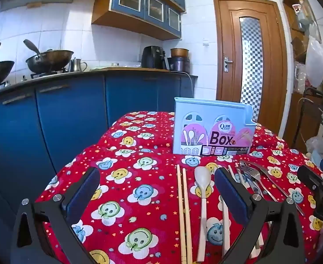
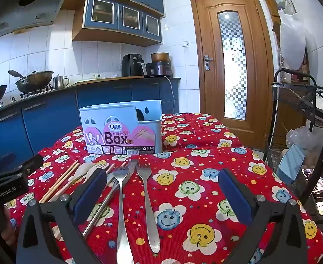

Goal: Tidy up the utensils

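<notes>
A light blue chopsticks box (image 1: 213,127) stands upright at the far side of the red smiley tablecloth (image 1: 128,189); it also shows in the right wrist view (image 2: 120,129). Wooden chopsticks (image 1: 183,209) and a cream spoon (image 1: 202,189) lie between the fingers of my open left gripper (image 1: 157,189). Metal forks and knives (image 1: 256,180) lie to its right. In the right wrist view two metal forks (image 2: 120,200) (image 2: 147,198) lie between the fingers of my open right gripper (image 2: 162,191), with metal chopsticks (image 2: 104,206), the spoon (image 2: 84,169) and wooden chopsticks (image 2: 60,181) to the left. Both grippers are empty.
Blue kitchen cabinets (image 1: 69,118) with woks (image 1: 49,60) stand left of the table. A wooden door (image 2: 232,59) is behind. A black wire rack (image 2: 298,101) with bags and a phone (image 2: 320,191) stands at the right edge. The left gripper's body (image 2: 9,180) shows in the right wrist view.
</notes>
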The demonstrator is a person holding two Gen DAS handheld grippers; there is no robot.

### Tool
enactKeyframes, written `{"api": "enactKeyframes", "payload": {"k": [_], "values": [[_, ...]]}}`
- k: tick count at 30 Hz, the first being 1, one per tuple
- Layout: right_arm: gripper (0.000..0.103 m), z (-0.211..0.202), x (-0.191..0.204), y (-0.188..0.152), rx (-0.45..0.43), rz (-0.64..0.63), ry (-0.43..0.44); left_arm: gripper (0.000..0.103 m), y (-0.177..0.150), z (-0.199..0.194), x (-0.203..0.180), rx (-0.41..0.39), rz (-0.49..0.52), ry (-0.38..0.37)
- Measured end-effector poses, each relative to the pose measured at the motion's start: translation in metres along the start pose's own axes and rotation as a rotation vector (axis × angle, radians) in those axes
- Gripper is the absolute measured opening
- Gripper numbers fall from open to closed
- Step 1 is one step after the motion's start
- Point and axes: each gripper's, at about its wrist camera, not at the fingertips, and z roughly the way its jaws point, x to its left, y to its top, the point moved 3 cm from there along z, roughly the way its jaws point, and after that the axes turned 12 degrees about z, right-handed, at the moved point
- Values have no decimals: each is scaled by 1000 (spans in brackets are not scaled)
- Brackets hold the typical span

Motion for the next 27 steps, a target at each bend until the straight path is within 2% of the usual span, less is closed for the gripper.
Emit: {"api": "enactKeyframes", "payload": {"k": [8, 9, 27], "values": [[103, 0, 0, 0, 2, 1, 0, 103, 3, 5, -2, -1, 30, 3], [103, 0, 0, 0, 2, 1, 0, 103, 1, -2, 0, -8, 4, 6], [103, 0, 0, 0, 3, 1, -1, 103, 3, -1, 4, -8, -1, 5]]}}
